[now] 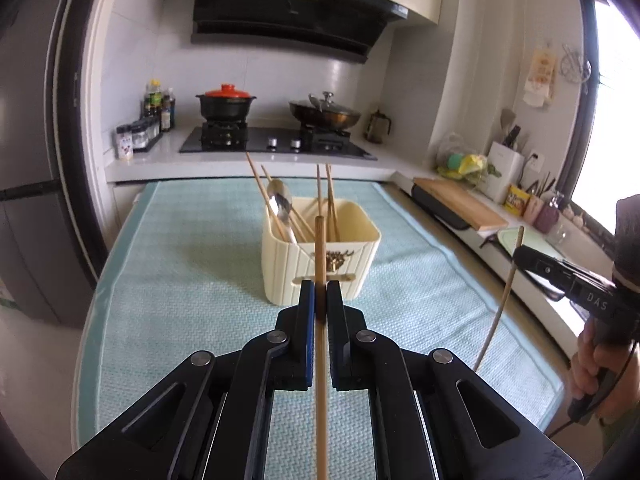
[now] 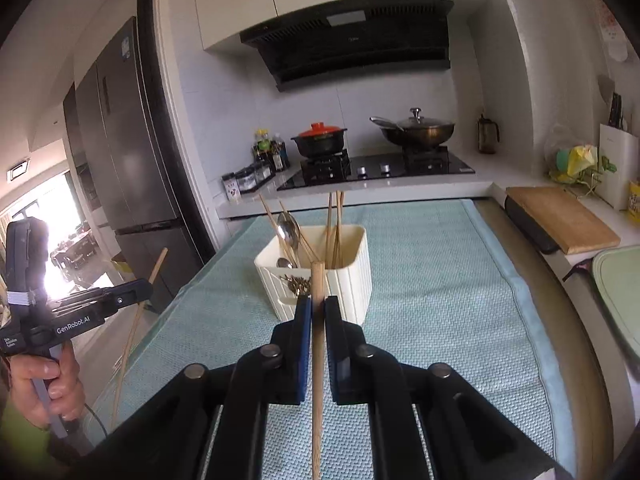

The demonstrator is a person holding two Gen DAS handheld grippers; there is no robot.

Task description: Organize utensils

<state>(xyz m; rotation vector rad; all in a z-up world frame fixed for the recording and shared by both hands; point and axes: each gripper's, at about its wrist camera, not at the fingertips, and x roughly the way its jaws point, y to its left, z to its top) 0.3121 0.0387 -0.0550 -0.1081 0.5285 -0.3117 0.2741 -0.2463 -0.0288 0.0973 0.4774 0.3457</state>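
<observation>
left tool (image 1: 320,292) tilted slightly down, pinching chopstick (image 1: 320,248) | right tool (image 2: 318,308) likewise, seemingly pinching second chopstick (image 2: 317,280)

Black gripper (image 1: 320,296) linkages, blue pads, round silver pivot screws.

wooden chopstick (image 1: 320,248) (matt), glossy spoon (image 1: 280,200)

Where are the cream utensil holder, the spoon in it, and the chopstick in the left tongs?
cream utensil holder (image 1: 352,280): left wrist view, front wall.
spoon (image 1: 280,196): left wrist view, bowl of the spoon.
chopstick (image 1: 319,248): left wrist view, shaft ahead of the left tongs (image 1: 320,292).
</observation>
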